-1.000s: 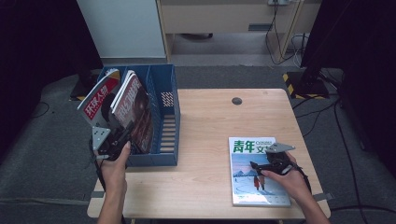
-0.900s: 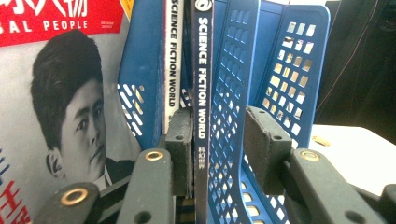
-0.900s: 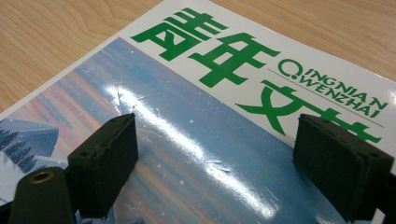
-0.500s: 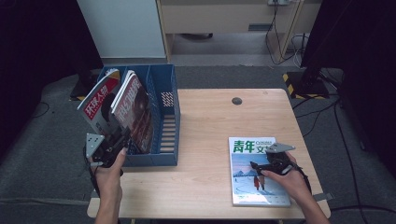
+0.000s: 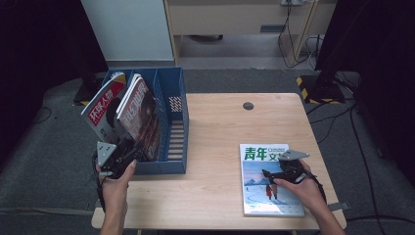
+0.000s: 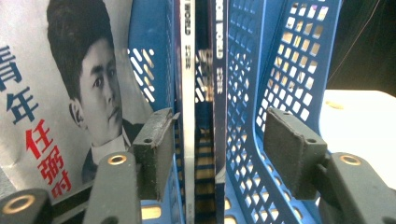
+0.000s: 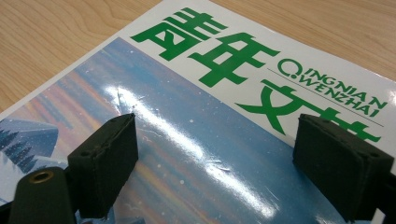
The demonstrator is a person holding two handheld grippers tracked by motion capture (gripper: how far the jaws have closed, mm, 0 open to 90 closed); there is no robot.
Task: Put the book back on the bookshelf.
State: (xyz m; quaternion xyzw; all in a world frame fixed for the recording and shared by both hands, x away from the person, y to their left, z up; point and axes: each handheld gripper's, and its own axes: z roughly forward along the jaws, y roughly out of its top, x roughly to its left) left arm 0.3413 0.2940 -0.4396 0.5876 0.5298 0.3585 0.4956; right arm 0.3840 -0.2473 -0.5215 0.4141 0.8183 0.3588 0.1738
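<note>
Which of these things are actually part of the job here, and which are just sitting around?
Part of the job:
- blue file rack
- magazines standing in it
- green-titled magazine lying flat on the table
- left gripper, open at the rack
- right gripper, open over the flat magazine

Just lying about:
- dark round disc
- floor cables

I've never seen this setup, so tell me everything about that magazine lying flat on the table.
The magazine lies flat, face up, near the wooden table's front right corner. Its glossy cover has a white top band with large green Chinese characters and a snowy blue landscape below. The right tool rests over it, jaws open.
</note>
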